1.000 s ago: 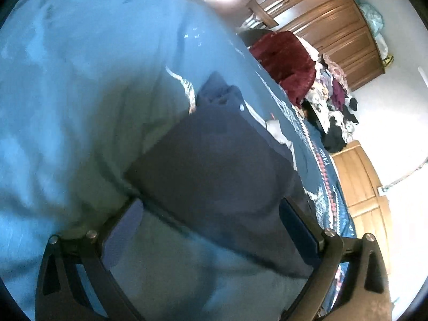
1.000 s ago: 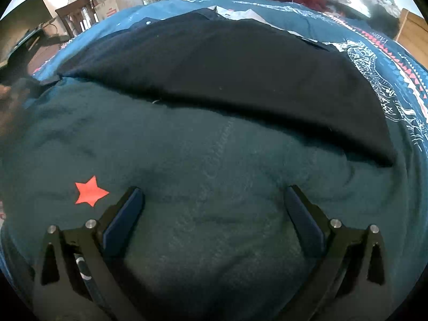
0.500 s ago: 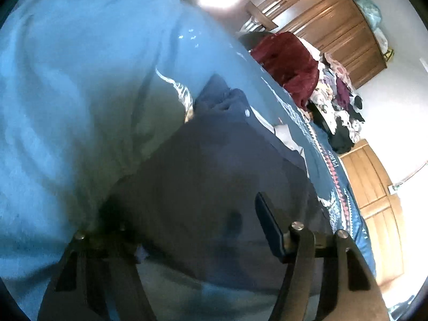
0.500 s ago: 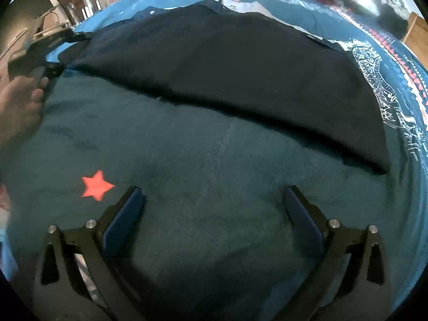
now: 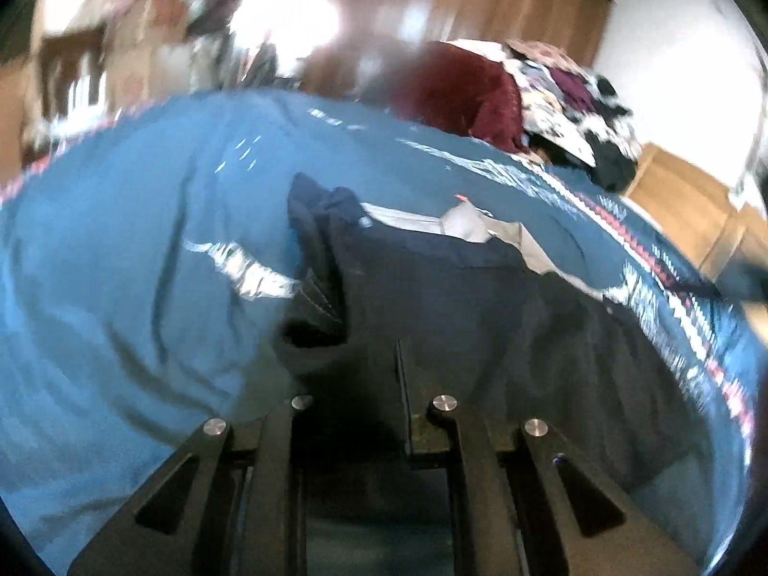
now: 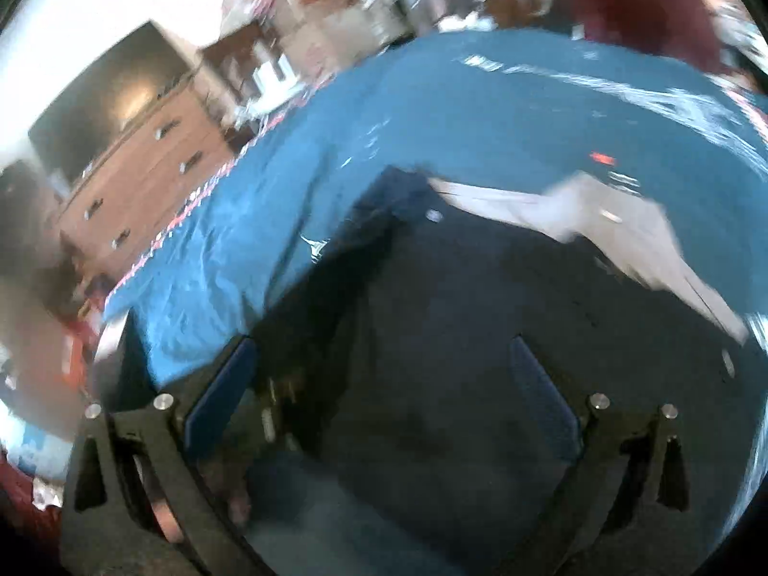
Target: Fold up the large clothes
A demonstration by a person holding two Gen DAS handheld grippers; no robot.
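A large dark navy garment (image 5: 480,317) lies spread on a blue patterned bedspread (image 5: 120,264). A pale grey inner part (image 5: 461,225) shows at its far end. My left gripper (image 5: 369,384) is shut on the garment's near left edge, and cloth bunches up just ahead of its fingers. In the right wrist view the garment (image 6: 480,297) fills the lower middle and its pale part (image 6: 576,211) lies beyond. My right gripper (image 6: 384,384) hangs open over the dark cloth with nothing between its blue pads (image 6: 542,384). Both views are motion-blurred.
A heap of clothes topped by a maroon piece (image 5: 470,91) sits at the bed's far side. Behind it stands a wooden wardrobe (image 5: 480,9). Left of the bed stand a wooden dresser (image 6: 144,177) and a dark screen (image 6: 105,96). Pale wooden furniture (image 5: 681,201) is at the right.
My left gripper has gone from wide open to shut on the garment's edge. My right gripper has moved from bare bedspread to over the dark garment. Both cameras have tilted up.
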